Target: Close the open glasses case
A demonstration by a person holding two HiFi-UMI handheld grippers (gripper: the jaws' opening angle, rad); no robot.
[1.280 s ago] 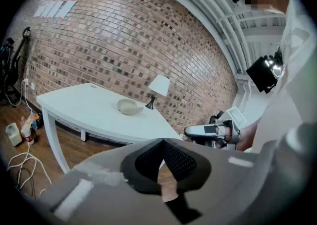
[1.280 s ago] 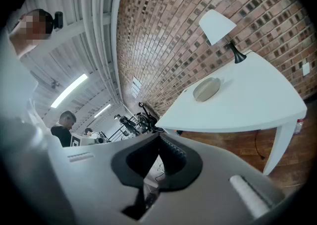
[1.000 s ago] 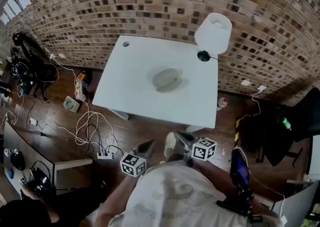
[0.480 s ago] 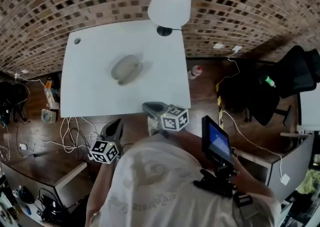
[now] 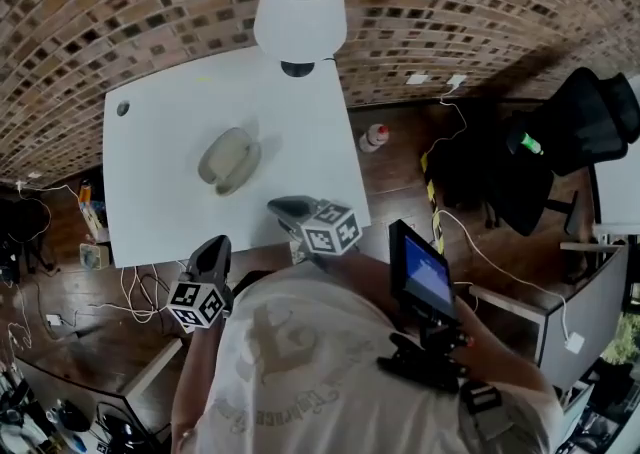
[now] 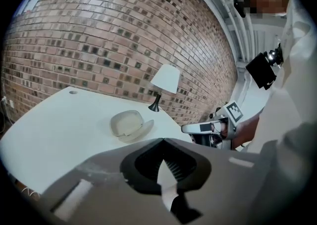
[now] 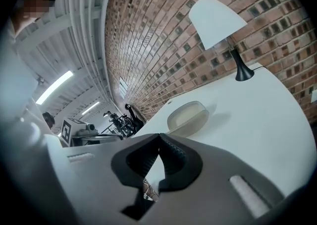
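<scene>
Two handheld grippers hover in front of a person's chest at the near edge of a white tabletop (image 5: pixel 160 207), both angled slightly downward toward it. The left gripper (image 5: pixel 217 242) has its tip at that edge, while its marker cube hangs back over the wooden floor (image 5: pixel 60 287) and a tangle of cables (image 5: pixel 135 282). The right gripper (image 5: pixel 275 205) reaches just over the edge. Both sets of fingers are clenched tip to tip, with nothing between them. The glasses case (image 5: pixel 228 159), pale and oval, lies open on the tabletop with its lid raised, roughly midway across, ahead of both grippers and well apart from them. A white-shaded lamp (image 5: pixel 300 7) stands at the far edge against a brick wall (image 5: pixel 150 2). A small lit screen (image 5: pixel 425 272) sits on a mount at the person's chest, and a black office chair (image 5: pixel 580 132) stands off to the right.
</scene>
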